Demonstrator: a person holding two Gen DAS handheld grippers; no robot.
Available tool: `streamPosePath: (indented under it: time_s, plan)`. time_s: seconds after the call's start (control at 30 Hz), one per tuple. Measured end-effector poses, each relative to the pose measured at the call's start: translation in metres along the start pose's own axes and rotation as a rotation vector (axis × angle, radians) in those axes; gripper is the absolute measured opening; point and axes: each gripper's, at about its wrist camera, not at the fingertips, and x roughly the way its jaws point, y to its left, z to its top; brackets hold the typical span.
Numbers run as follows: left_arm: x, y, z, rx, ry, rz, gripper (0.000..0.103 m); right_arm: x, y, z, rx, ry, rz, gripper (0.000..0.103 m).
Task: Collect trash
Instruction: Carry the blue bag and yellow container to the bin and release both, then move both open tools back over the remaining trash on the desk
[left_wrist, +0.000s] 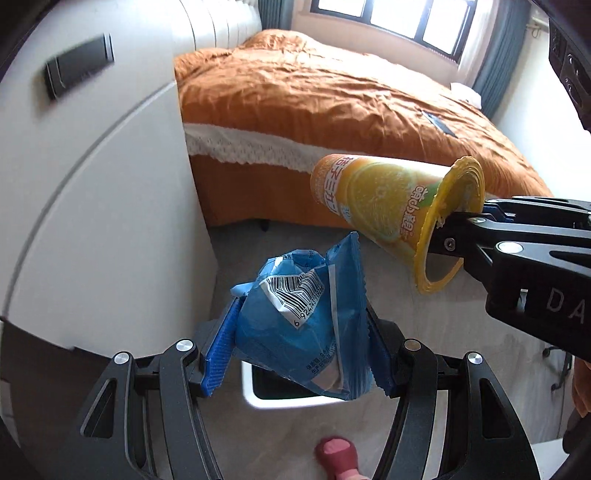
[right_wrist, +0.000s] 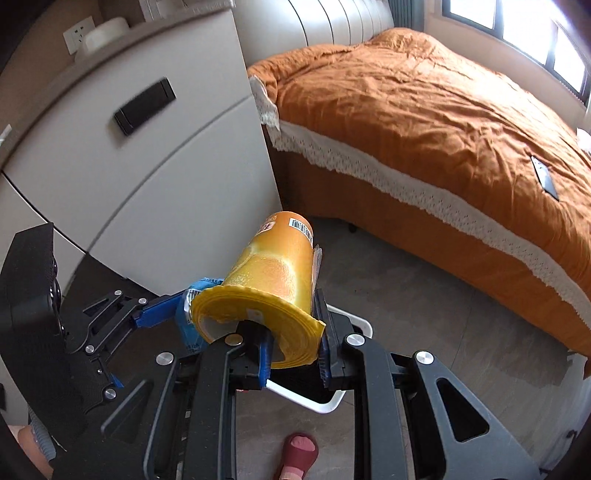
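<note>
The left gripper (left_wrist: 295, 332) had its blue fingers (left_wrist: 221, 354) closed on a crumpled blue snack wrapper (left_wrist: 299, 325), barcode facing up, holding it in the air directly above a white-rimmed trash bin (left_wrist: 248, 384) that stood on the grey floor (left_wrist: 424, 325). The right gripper (right_wrist: 293, 349) had its fingers (right_wrist: 325, 343) pinched on the flared rim of a yellow-orange drink cup (right_wrist: 273, 273), one finger inside the mouth and one outside, so that the cup lay tilted with its base pointing away from the gripper. The cup hung just beside the wrapper, to its right and a little higher, and was also over the bin's opening. Whether cup and wrapper touched could not be told. A white cabinet (right_wrist: 147, 147) with a dark recessed handle (right_wrist: 144, 106) stood close on the left. Beyond it was a bed with a rust-orange cover (right_wrist: 424, 110) and lace trim, and a dark flat device (right_wrist: 544, 177) lay on the cover. A foot in a dark red slipper (right_wrist: 301, 452) stood on the floor near the bin
</note>
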Motion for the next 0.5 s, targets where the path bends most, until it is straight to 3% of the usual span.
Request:
streamPosePath:
  time_s: [0.03,0.07,0.1,0.13,0.27,0.5]
  plan:
    - [0.014,0.001,-0.006,-0.008,0.023,-0.027,0.078,0.011,-0.002,-0.004,-0.005,0.021,0.006,0.027]
    - [0.028,0.002,-0.013,-0.013,0.038,-0.022,0.099,0.028,-0.003,-0.011,-0.021,0.064,0.005,0.053]
    - [0.039,0.003,-0.021,-0.01,0.033,0.008,0.098,0.039,-0.004,-0.016,-0.027,0.08,-0.007,0.073]
    - [0.046,0.004,-0.024,-0.002,0.039,0.013,0.098,0.047,-0.007,-0.023,-0.018,0.068,-0.018,0.1]
    - [0.063,0.007,-0.034,-0.005,0.057,0.043,0.098,0.063,-0.017,-0.042,-0.011,0.095,-0.038,0.098]
    - [0.053,0.007,-0.025,-0.016,0.065,0.065,0.098,0.052,-0.021,-0.046,-0.016,0.081,-0.043,0.098]
